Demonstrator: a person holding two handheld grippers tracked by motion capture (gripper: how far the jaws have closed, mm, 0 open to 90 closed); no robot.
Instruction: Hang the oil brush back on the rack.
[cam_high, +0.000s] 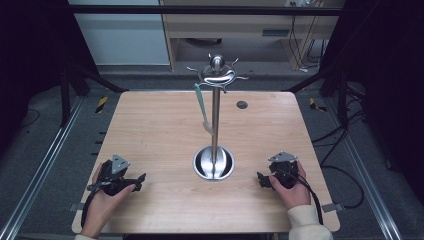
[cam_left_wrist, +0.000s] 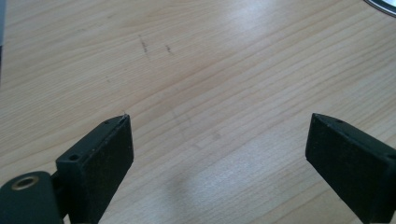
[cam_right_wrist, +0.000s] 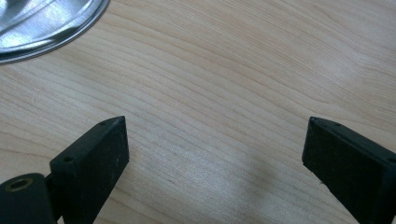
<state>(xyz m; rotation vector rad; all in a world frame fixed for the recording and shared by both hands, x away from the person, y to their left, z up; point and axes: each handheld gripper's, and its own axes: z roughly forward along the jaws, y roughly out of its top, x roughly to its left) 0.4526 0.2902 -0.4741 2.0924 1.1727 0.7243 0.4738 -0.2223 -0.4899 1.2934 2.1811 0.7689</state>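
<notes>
High view: a steel stand (cam_high: 215, 107) rises from a round base (cam_high: 214, 163) at the middle of the bench (cam_high: 150, 130), with hooks spread around its top (cam_high: 216, 74) and one pale utensil (cam_high: 202, 107) hanging from a hook on the left, its lower end near the pole. What kind of utensil it is I cannot say for sure; it is small and thin at this range, perhaps a spoon or spatula. The left hand-held gripper (cam_high: 135, 181) rests near the front-left of the bench and the right hand-held gripper (cam_high: 263, 180) near the front-right, each well apart from the base and pointing inward toward it. Left gripper view shows its jaws spread wide over bare wood with nothing between them; right gripper view shows the same, with the base rim (cam_right_wrist: 46, 25) at the upper left corner. I judge this a resting step, with no grasp begun. The next move likely calls for one hand-held gripper to rise to the hanging utensil and close on its handle, lifting it clear of the hook without knocking the pole. Open bench lies on both sides of the stand, so the approach is free; the front edge sits close behind both hands.
</notes>
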